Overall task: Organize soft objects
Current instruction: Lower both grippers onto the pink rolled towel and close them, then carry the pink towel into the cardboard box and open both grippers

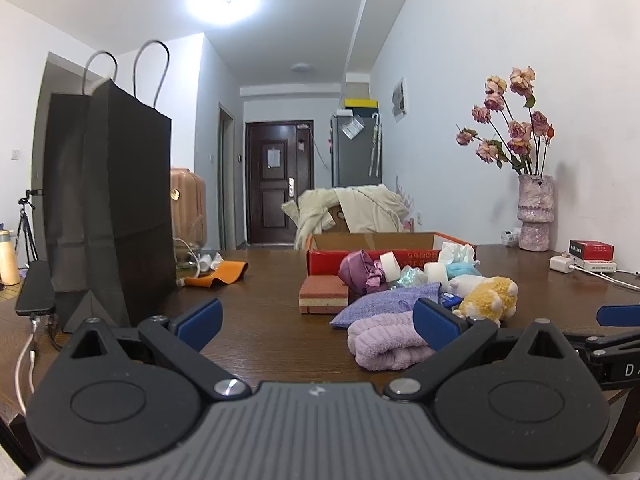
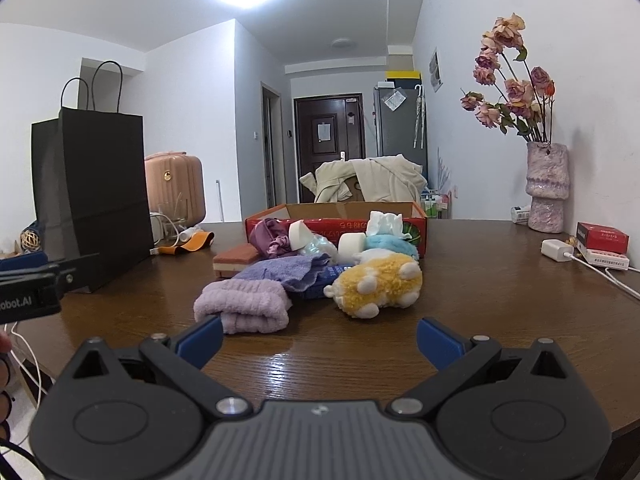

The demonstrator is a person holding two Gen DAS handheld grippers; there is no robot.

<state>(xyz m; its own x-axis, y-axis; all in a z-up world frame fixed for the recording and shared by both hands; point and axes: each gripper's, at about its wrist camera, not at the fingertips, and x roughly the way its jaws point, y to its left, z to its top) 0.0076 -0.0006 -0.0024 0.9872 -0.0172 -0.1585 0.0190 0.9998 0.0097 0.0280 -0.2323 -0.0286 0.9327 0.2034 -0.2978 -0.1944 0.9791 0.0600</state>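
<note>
A pile of soft things lies mid-table: a rolled lilac towel (image 1: 384, 346) (image 2: 244, 306), a purple pouch (image 1: 390, 300), a yellow-and-white plush toy (image 1: 490, 296) (image 2: 380, 282), a red-topped sponge (image 1: 324, 296) (image 2: 236, 260), purple fabric (image 1: 360, 270) and tissue (image 2: 384, 222). Behind them stands an open red cardboard box (image 1: 376, 254) (image 2: 344, 224). My left gripper (image 1: 316, 320) is open, low over the table, its right finger just in front of the towel. My right gripper (image 2: 320, 340) is open, a short way before the plush toy and towel. Neither holds anything.
A tall black paper bag (image 1: 112, 208) (image 2: 92, 196) stands at the left, an orange cloth (image 1: 218, 274) and cables beside it. A pink vase of dried roses (image 1: 534, 212) (image 2: 546, 188), a charger (image 2: 556, 248) and red boxes (image 2: 602, 238) sit at the right.
</note>
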